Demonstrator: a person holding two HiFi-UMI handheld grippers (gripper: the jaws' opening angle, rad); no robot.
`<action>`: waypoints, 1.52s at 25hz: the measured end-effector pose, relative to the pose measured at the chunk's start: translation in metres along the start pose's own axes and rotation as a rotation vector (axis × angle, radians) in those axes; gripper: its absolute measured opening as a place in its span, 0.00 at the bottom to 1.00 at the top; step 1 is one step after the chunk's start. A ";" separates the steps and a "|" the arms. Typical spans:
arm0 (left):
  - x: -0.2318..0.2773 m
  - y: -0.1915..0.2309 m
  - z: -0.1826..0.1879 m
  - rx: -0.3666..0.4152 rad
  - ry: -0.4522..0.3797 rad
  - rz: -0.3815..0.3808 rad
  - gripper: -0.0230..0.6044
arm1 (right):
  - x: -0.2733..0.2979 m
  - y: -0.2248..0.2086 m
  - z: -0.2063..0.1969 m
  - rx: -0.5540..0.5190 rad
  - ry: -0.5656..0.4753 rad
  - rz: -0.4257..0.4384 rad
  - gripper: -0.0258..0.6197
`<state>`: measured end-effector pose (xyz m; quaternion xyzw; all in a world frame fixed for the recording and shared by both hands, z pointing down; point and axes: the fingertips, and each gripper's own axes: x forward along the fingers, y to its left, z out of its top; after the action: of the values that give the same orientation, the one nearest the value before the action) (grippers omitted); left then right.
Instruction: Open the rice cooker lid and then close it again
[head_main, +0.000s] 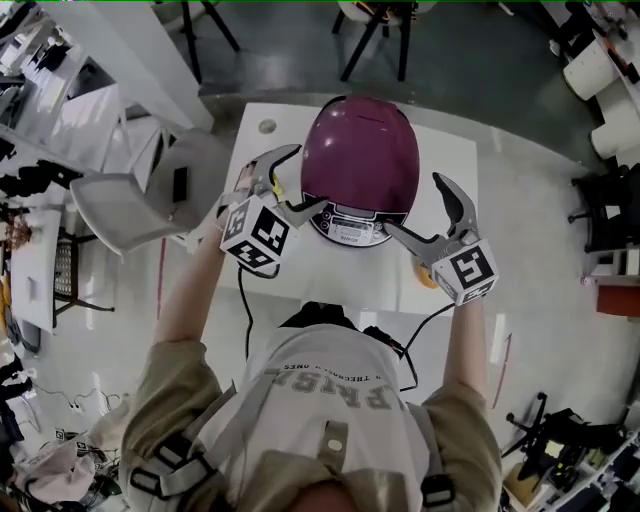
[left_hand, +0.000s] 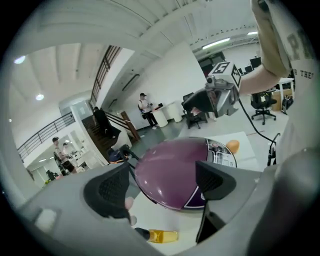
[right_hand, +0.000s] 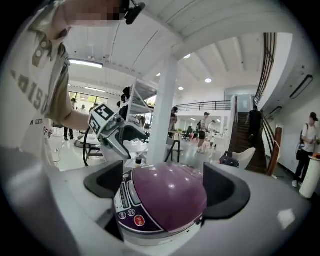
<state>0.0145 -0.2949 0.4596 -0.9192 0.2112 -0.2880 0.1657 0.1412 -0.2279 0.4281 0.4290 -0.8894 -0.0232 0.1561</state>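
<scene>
Holds left gripper (left_hand: 165, 185) and right gripper (right_hand: 167, 187) raised at either side of the purple rice cooker (head_main: 360, 160), fingers of each spread wide apart, clamped on nothing, no pad pressing on the shell. Frames the cooker between the open jaws in both gripper views, standing on the white table (head_main: 300, 270) beyond the fingertips, lid down and contents hidden. Shows a yellow bottle (left_hand: 157, 235) lying on its side on the table by the cooker's left, a small orange object (head_main: 427, 275) at its right.
</scene>
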 end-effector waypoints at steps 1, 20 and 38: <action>-0.004 0.004 0.004 -0.014 -0.015 0.034 0.69 | -0.002 -0.001 0.005 0.000 -0.019 -0.019 0.78; -0.045 0.026 0.066 -0.419 -0.357 0.416 0.10 | -0.009 -0.010 0.060 0.168 -0.302 -0.377 0.25; -0.071 0.023 0.079 -0.503 -0.471 0.503 0.05 | -0.011 0.004 0.072 0.113 -0.311 -0.517 0.04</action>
<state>0.0029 -0.2656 0.3556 -0.8915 0.4490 0.0400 0.0449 0.1227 -0.2236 0.3577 0.6404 -0.7639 -0.0781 -0.0168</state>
